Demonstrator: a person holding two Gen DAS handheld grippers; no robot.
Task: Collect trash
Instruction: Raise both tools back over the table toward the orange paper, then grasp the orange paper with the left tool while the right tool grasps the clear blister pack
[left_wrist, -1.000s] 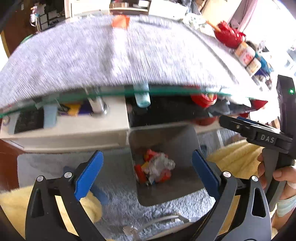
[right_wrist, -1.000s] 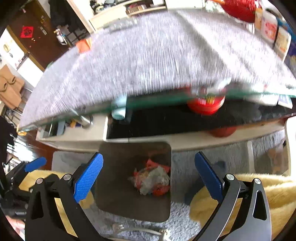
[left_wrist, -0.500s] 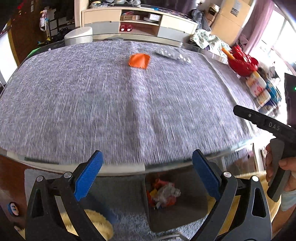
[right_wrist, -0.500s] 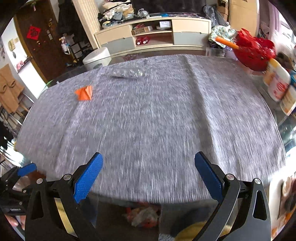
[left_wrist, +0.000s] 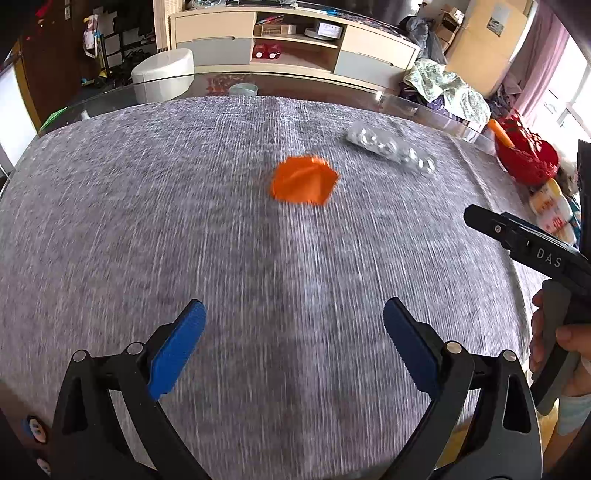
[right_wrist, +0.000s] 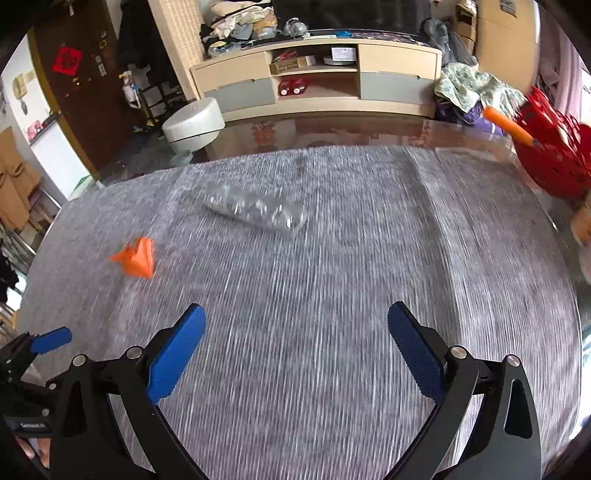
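An orange scrap of folded paper (left_wrist: 303, 180) lies on the grey cloth over the glass table (left_wrist: 184, 221), straight ahead of my left gripper (left_wrist: 293, 339), which is open and empty. Beyond it to the right lies a clear plastic blister tray (left_wrist: 391, 147). In the right wrist view the clear plastic blister tray (right_wrist: 258, 212) is ahead and slightly left, the orange scrap of paper (right_wrist: 136, 256) further left. My right gripper (right_wrist: 295, 343) is open and holds nothing, well short of both. The bin is out of view.
A red basket (right_wrist: 550, 158) with an orange-handled tool stands at the table's right edge, with bottles (left_wrist: 554, 218) beside it. A white stool (right_wrist: 194, 123) and a long low cabinet (right_wrist: 314, 81) lie beyond the table. The right hand-held gripper's body (left_wrist: 535, 251) shows at right.
Both grippers rose from the bin below the table's edge to above the tabletop and moved forward. The bin with its trash dropped out of view; the orange scrap and blister tray are closer.
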